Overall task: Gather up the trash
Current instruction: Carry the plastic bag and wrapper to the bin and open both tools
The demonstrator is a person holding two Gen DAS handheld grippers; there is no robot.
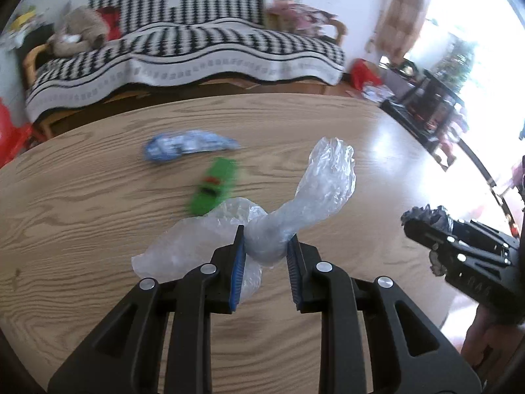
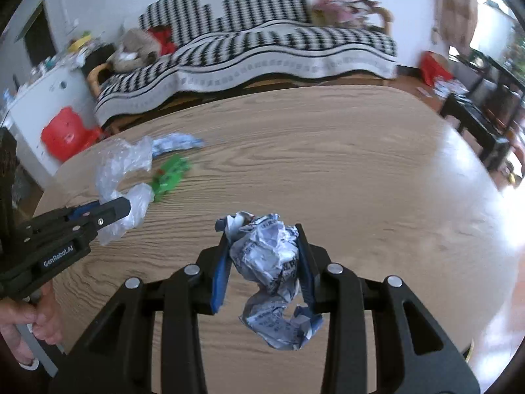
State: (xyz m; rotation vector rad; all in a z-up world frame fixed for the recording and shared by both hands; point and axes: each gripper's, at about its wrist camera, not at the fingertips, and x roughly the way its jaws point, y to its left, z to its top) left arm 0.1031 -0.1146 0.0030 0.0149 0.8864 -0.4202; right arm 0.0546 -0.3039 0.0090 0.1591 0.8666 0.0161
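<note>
My left gripper (image 1: 267, 234) is shut on a twisted clear plastic bag (image 1: 328, 177), which is held above the wooden table (image 1: 82, 203). My right gripper (image 2: 262, 229) is shut on a crumpled ball of printed paper (image 2: 269, 256), also lifted off the table. A green wrapper (image 1: 215, 185) and a blue-and-white wrapper (image 1: 187, 144) lie on the tabletop beyond the left gripper. In the right wrist view the left gripper (image 2: 126, 207) with its plastic bag (image 2: 121, 161) is at the left, close to the green wrapper (image 2: 170, 174). The right gripper (image 1: 413, 226) shows at the right edge of the left wrist view.
A sofa with a black-and-white cover (image 1: 203, 49) stands past the far edge of the table. A red bag (image 2: 65, 134) sits on the floor at the left, a black side table (image 2: 475, 121) at the right. A hand (image 2: 23, 328) grips the left gripper's handle.
</note>
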